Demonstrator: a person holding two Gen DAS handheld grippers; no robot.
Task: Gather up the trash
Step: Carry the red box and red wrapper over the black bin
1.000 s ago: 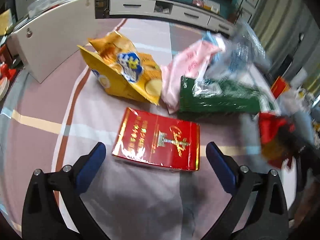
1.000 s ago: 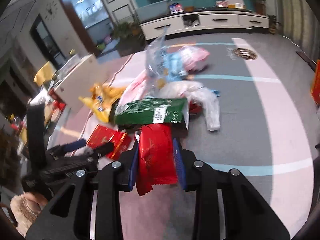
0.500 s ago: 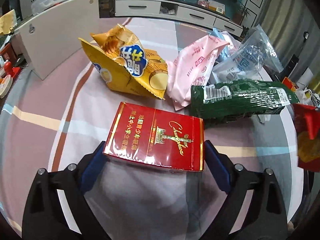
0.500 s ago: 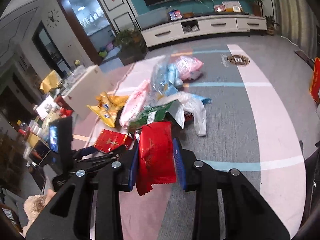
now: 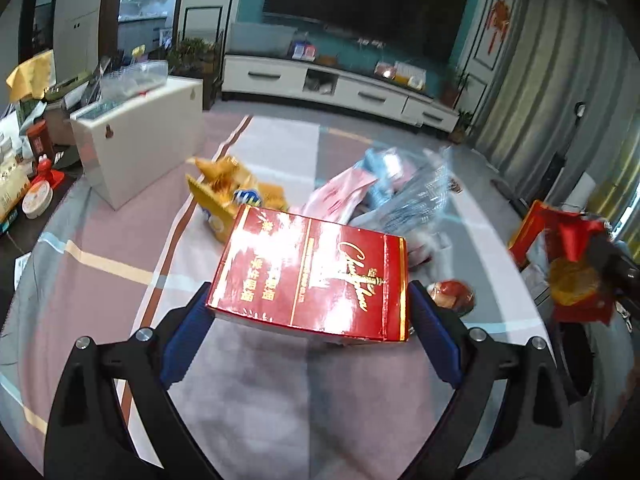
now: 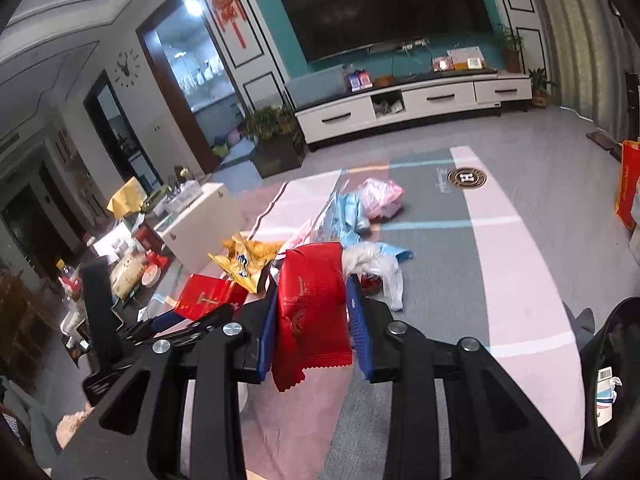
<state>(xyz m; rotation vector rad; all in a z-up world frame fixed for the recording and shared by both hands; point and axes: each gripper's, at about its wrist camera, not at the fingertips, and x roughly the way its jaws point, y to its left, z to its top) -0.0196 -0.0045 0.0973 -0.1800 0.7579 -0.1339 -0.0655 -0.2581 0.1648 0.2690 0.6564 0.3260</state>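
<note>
My left gripper [image 5: 308, 300] is shut on a glossy red carton [image 5: 308, 276] with gold lettering, its blue pads pressing both short ends, and holds it above the striped rug [image 5: 120, 264]. From the right wrist view the same red carton [image 6: 208, 300] shows at the lower left. My right gripper [image 6: 313, 284] is shut on a crinkled red wrapper [image 6: 312, 308], raised over the floor. Behind lie a yellow chip bag [image 5: 228, 196], a pink bag [image 5: 344, 196], blue and clear plastic [image 5: 412, 196] and a white plastic bag [image 6: 380, 268].
A white cabinet [image 5: 140, 148] stands at the left of the rug. A long white TV stand [image 6: 412, 104] runs along the far wall. At the right edge are a red bag [image 6: 628, 184] and a dark bag [image 6: 612, 360]. A small red round item [image 5: 452, 292] lies beside the carton.
My left gripper slid around the red carton, gripped it and lifted it off the rug. My right gripper rose with the red wrapper still held. The green packet is out of view.
</note>
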